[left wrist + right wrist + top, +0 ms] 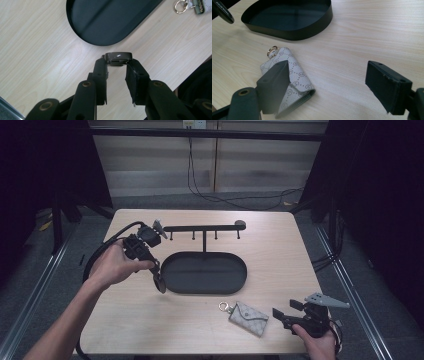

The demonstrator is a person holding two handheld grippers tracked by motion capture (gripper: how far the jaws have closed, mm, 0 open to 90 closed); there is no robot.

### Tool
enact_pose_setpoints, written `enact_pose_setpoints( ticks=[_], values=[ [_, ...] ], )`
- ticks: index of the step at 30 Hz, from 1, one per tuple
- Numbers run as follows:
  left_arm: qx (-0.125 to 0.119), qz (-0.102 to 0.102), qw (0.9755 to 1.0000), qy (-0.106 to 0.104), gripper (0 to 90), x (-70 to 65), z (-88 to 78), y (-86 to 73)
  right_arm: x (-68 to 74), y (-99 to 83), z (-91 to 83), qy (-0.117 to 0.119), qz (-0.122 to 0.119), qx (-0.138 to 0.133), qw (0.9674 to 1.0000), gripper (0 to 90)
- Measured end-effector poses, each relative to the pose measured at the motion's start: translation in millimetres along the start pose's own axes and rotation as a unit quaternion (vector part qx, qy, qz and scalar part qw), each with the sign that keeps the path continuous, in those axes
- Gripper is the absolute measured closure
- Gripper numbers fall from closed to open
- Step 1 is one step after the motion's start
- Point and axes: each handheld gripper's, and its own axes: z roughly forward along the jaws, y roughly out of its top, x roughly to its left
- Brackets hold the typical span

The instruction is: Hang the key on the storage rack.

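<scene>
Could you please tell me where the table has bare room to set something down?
The table is bare along its right side, beyond the oval tray, and at the near left below the left gripper, which holds a small dark object. It is crowded around the key pouch by the open right gripper.

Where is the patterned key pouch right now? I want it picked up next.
In the high view the key pouch lies on the table's near right side, just in front of the black oval tray and left of the right tongs.

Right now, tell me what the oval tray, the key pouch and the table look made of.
Oval tray: probably metal, matte black, thin rigid wall. Key pouch: likely coated canvas or leather, pale with a printed pattern, metal ring. Table: light wood or laminate, visible grain.
</scene>
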Motion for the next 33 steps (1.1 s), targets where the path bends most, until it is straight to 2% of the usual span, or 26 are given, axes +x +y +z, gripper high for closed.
enact_pose_setpoints(
  ticks=[4,6,10,17,30,33],
  values=[
    [0.010,0.006,0.9999,0.005,70.8,-0.9,-2.4,5.3,-0.1,0.0,0.5,0.000,0.001,0.003,1.0000,19.3],
    [0.008,-0.002,1.0000,0.005,70.8,-0.6,-3.9,8.0,0.0,0.1,0.8,0.000,0.002,0.004,1.0000,19.3],
    [0.013,-0.002,0.9999,0.001,70.8,2.1,-7.9,12.9,-0.3,0.0,1.1,0.001,0.001,0.005,1.0000,19.3],
    [0.020,0.009,0.9998,0.001,70.7,6.9,-11.1,18.6,-0.2,0.0,1.6,0.002,0.002,0.006,1.0000,19.3],
    [0.024,-0.028,0.9993,-0.005,70.7,16.5,-13.3,36.5,-0.5,0.0,1.9,0.004,0.001,0.007,1.0000,18.9],
    [0.026,-0.031,0.9992,-0.006,70.7,18.3,-11.2,39.9,-0.5,0.0,2.2,0.004,0.001,0.008,1.0000,18.9]
  ],
)
